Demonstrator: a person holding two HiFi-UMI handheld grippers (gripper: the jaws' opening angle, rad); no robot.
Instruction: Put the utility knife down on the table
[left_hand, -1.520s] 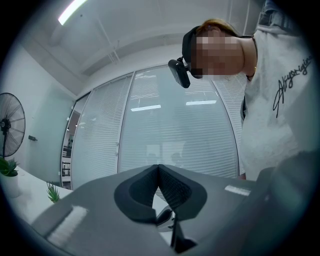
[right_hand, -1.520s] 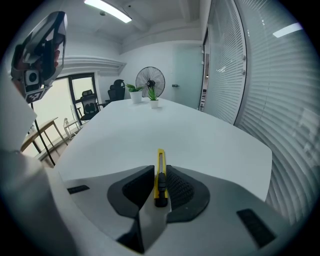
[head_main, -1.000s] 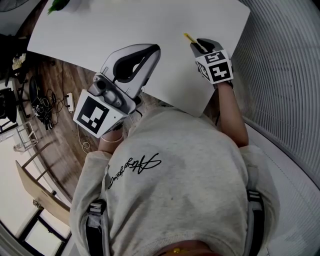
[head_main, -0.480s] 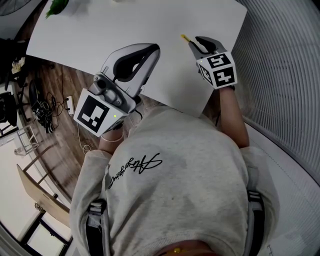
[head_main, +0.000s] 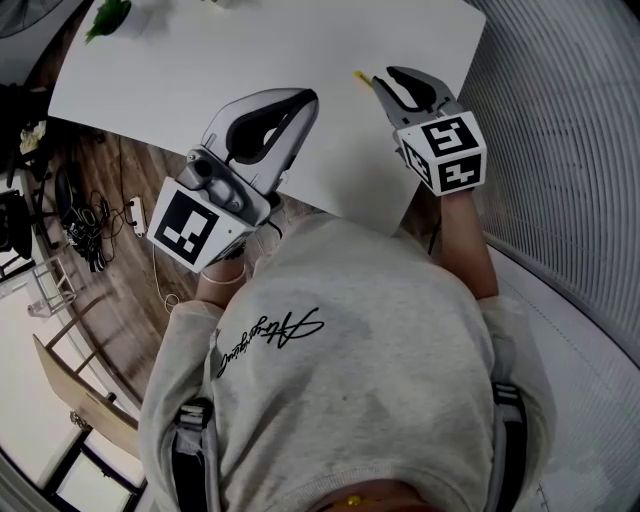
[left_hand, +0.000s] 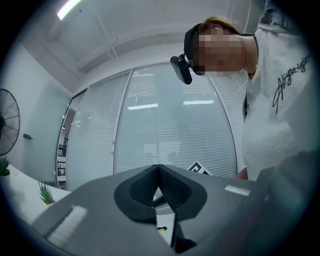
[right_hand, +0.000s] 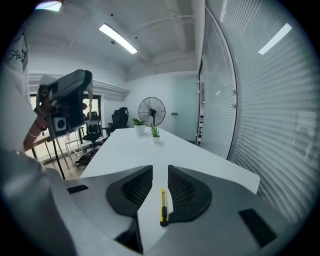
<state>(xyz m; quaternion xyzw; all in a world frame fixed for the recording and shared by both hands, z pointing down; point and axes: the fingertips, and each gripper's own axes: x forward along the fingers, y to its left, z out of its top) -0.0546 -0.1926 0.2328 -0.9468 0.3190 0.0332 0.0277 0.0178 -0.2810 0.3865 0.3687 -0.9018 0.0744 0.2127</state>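
Observation:
The utility knife (right_hand: 163, 206), yellow with a black slider, lies flat on the white table (right_hand: 135, 150) between the jaws of my right gripper (right_hand: 160, 171). Those jaws stand apart and the knife rests close to the right one. In the head view the knife (head_main: 361, 77) shows as a small yellow sliver just past my right gripper (head_main: 390, 78), near the table's right end. My left gripper (head_main: 311, 98) is held above the table's near edge, jaws pointing up and away. In its own view my left gripper (left_hand: 159, 167) has its tips pressed together with nothing between them.
Window blinds (right_hand: 260, 115) run close along the table's right side. A fan (right_hand: 151, 111) and small potted plants (right_hand: 155, 134) stand at the far end. Another plant (head_main: 108, 15) sits at the table's far left. Office chairs (right_hand: 92, 132), cables and wooden floor (head_main: 110, 200) lie to the left.
My right gripper has drawn back from the knife and tilted up, so its open jaws now show in the head view. The knife stays on the table. My left gripper has barely moved.

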